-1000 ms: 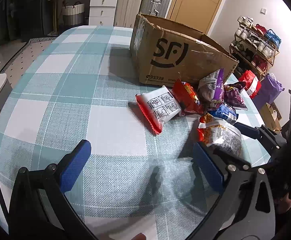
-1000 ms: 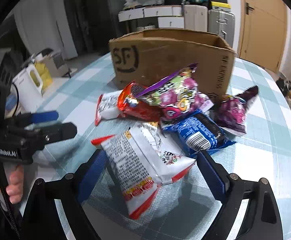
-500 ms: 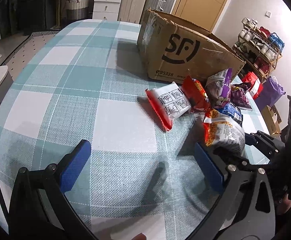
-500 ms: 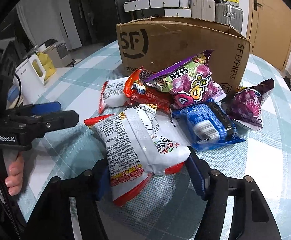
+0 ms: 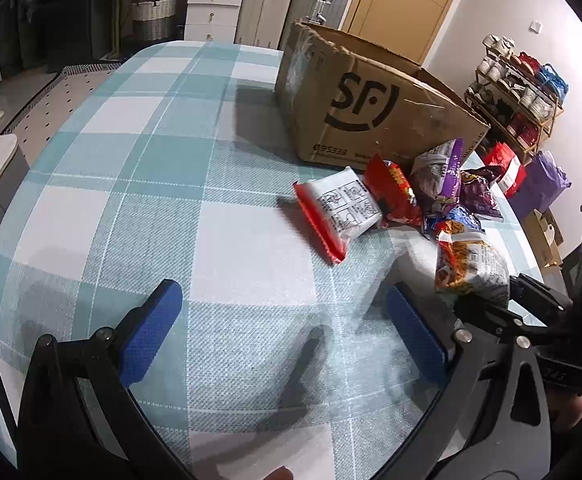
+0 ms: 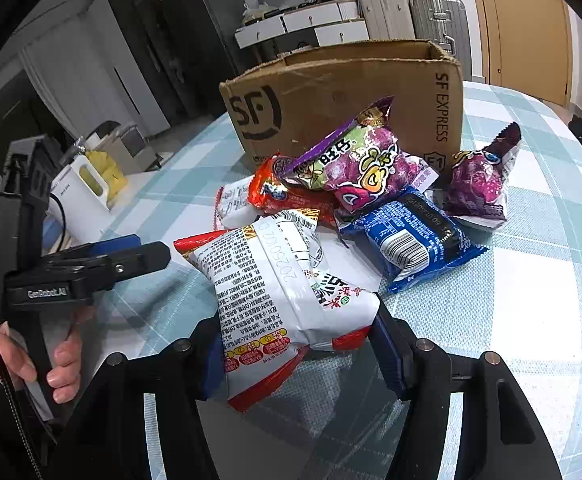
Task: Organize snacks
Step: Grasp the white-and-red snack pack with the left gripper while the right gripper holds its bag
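— Right, what has my right gripper [image 6: 297,354] got?

— Its blue pads [image 6: 387,356] have just been closing and now pinch the white noodle packet [image 6: 275,280] at its near end; the packet's far end points toward the cardboard box [image 6: 347,92].

— And my left gripper [image 5: 287,334]?

— I see its jaws standing wide apart with only the checked tablecloth [image 5: 139,160] between them; it hovers well in front of the box, to the left of the snacks.

— Where are the rest of the snacks?

— Heaped against the box's front wall; the purple candy bag [image 6: 367,164] leans on the orange packet [image 6: 287,196]; the blue packet [image 6: 415,236] lies just in front of them; a small purple bag [image 6: 479,180] sits off the box's right corner; a white packet with a red edge [image 5: 339,212] lies at the heap's left.
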Demonstrator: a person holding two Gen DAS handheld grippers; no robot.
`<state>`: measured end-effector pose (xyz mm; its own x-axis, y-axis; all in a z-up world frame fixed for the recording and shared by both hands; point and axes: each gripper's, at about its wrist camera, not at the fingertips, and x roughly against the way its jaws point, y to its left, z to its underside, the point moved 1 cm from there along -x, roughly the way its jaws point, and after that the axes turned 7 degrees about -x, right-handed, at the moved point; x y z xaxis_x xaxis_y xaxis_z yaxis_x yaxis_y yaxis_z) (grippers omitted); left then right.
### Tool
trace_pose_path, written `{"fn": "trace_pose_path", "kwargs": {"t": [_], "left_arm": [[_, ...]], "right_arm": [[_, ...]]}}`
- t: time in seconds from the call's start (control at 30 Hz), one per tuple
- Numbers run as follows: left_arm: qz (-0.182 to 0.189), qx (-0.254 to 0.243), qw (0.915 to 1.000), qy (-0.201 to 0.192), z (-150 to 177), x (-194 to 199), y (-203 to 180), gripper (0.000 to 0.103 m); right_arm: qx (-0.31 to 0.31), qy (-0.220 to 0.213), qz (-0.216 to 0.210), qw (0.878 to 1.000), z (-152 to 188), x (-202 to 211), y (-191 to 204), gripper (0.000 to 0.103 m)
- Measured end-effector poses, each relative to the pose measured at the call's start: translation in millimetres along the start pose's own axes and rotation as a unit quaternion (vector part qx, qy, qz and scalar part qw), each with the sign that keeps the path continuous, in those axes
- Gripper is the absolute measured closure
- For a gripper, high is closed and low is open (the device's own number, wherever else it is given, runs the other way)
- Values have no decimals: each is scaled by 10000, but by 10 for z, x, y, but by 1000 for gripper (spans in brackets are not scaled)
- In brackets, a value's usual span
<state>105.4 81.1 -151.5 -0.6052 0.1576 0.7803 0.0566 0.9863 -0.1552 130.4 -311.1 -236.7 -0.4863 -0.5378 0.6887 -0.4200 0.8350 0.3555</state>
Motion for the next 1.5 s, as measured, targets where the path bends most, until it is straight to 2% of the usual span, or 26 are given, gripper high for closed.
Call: {"fn": "trace_pose_path", "kwargs": {"t": [0.2, 0.37, 0.67, 0.8, 0.97, 1.03, 1.07, 1.1, 1.17, 1.2, 1.3, 1.5], "left_arm": [[1, -246, 9997, 46, -164, -93, -79, 1], [192, -176, 9994, 249, -311, -297, -123, 1], [-128, -415, 9983, 387, -445, -580, -224, 1], [-189, -639, 9970, 389, -512, -667, -263, 1], [-64, -1036, 9936, 440, -626, -762, -348, 2], [2, -1249, 9914, 402, -671, -780, -394, 5], [46, -1326, 9903, 409, -683, -788, -413, 16], [131, -1364, 9896, 428, -685, -795, -427, 31], [289, -1434, 9883, 438, -676, -793, -446, 38], [367, -1441, 9880, 408, -672, -777, -446, 47], [548, -1348, 9887, 367, -660, -733, -419, 54], [546, -1306, 9894, 327, -631, -634, -408, 54]], "right_arm": [[-93, -124, -60, 9999, 26, 173, -57, 41], [-145, -178, -77, 9997, 33, 264, -113, 41], [-110, -286, -8, 9995, 72, 347, -144, 41], [-150, -321, -2, 9994, 76, 359, -170, 41], [-199, -330, 20, 9993, 92, 381, -215, 41], [-212, -345, 35, 9992, 100, 393, -231, 41], [-217, -350, 42, 9991, 103, 396, -236, 41], [-235, -350, 55, 9991, 105, 398, -248, 41], [-264, -354, 61, 9990, 107, 403, -258, 41], [-270, -352, 64, 9990, 108, 403, -261, 41], [-270, -359, 57, 9990, 106, 405, -258, 41], [-214, -382, 29, 9990, 108, 416, -205, 41]]}}
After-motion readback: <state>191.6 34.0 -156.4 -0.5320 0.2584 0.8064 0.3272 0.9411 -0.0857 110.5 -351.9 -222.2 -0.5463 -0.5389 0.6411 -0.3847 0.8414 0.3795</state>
